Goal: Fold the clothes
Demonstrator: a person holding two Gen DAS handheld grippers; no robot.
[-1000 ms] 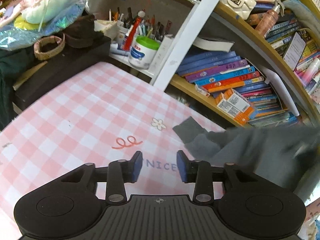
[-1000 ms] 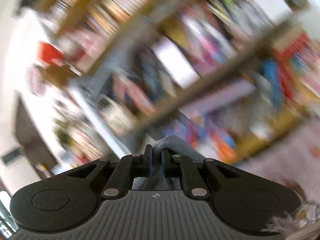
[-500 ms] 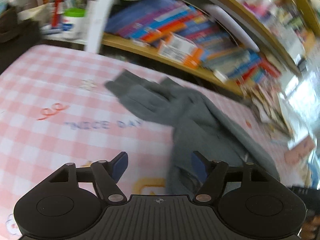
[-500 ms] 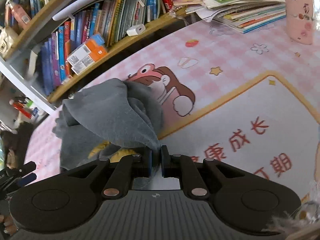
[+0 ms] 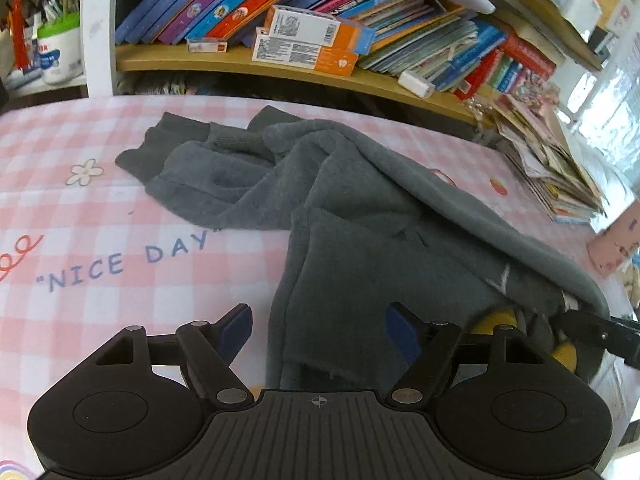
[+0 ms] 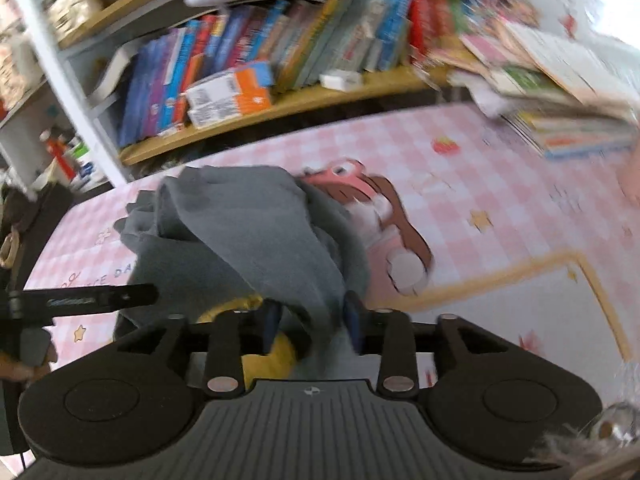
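A crumpled grey sweatshirt (image 5: 360,220) with a yellow print lies on the pink checked tablecloth (image 5: 100,208); its cuffed sleeves point toward the shelf. My left gripper (image 5: 318,324) is open just above the garment's near-left edge, with nothing held. In the right wrist view the same sweatshirt (image 6: 248,240) is heaped in front of my right gripper (image 6: 313,320). Its fingers stand apart, and a fold of grey cloth hangs loosely between them. This view is blurred. The left gripper's finger (image 6: 100,300) shows at the left there.
A wooden bookshelf (image 5: 280,68) packed with books and boxes runs along the table's far edge. A stack of books (image 5: 552,176) and a pink box (image 5: 616,244) sit at the right. A white pot (image 5: 56,52) with pens stands far left.
The left gripper swung right from bare tablecloth to the sweatshirt and opened wider. The right gripper brought the sweatshirt down onto the table, and its fingers parted from their pinch.
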